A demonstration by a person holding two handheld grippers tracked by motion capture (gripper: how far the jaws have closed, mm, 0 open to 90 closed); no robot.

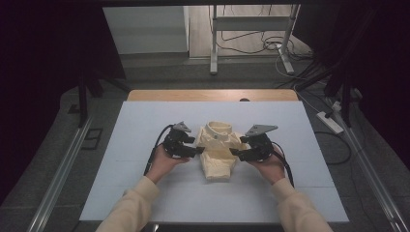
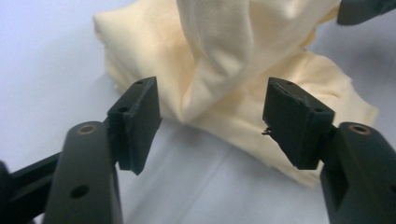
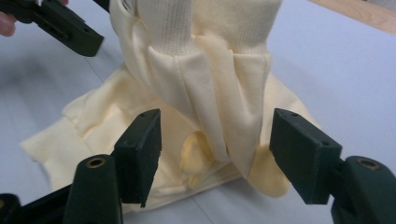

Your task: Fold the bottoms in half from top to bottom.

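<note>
**Folded shirt lies dead centre between both grippers**

Pale yellow collared shirt (image 1: 218, 149), folded into a compact bundle, sits mid-table on the white table cover (image 1: 145, 125). Collar (image 1: 218, 130) at the far end, narrow folded hem toward me. Long axis runs near-to-far.

My left gripper (image 1: 199, 150) is at the bundle's left flank; my right gripper (image 1: 234, 152) at its right flank. Each points inward, straight across the long axis. Tips just beside or touching the fabric edge; I cannot tell which from the high view. Both hands equally close, neither has the advantage.

Left gripper view: jaws stand wide apart, nothing between them. Shirt (image 2: 243, 74) lies ahead and slightly to the far side of the gap, a raised fold standing up past the pads.

Right gripper view: jaws wide too, empty. A ribbed cuff and pleated sleeve fold (image 3: 219, 93) hangs directly ahead, centred in the gap.

Judgement: the next move is an inward approach from both flanks at once. Right side is lined up on a fold already; left needs a small shift toward the raised fold.
</note>
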